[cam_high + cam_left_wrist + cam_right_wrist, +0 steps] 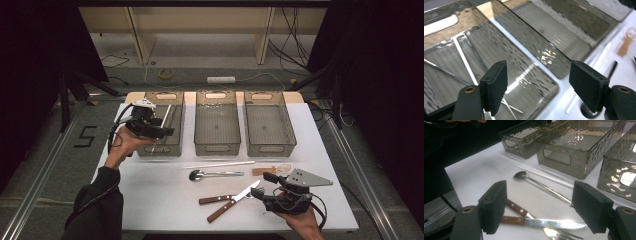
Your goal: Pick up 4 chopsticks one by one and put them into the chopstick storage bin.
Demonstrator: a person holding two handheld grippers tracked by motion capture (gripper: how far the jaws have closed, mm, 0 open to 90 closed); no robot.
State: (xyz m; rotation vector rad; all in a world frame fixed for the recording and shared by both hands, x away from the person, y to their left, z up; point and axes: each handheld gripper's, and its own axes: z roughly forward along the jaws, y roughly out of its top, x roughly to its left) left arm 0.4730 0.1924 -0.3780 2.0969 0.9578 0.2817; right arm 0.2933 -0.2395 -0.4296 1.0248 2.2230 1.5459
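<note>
Left gripper (167,132) held above the left bin (172,145), jaws spread wide with nothing between the pads, as seen in the left gripper view (537,87). No earlier moment shown for comparison. Inside that left bin (454,32): 1 white straw (464,60) lying along the ribbed floor, with thin metal rods (446,72) crossing beside it. Same white straw (166,115) leaning near the bin's right wall in the high view. Middle bin (217,145) and right bin (270,147) side by side on the white table (160,200), 3 bins in a row at the far edge.

Right gripper (265,186) resting low near the table's front right corner, jaws likewise wide apart and holding nothing, hovering just over crossed cutlery (537,220). Directly between those jaws in the right gripper view: 1 wooden-handled knife (544,222) with a serrated blade, laid over a wooden-handled fork (520,211). Same knife (232,202) and fork (216,199) just left of the right gripper in the high view. Farther back, 1 metal spoon (210,174), 1 more white straw (220,164) and 1 small wooden spoon (272,170), all well apart from the bins' interiors.
</note>
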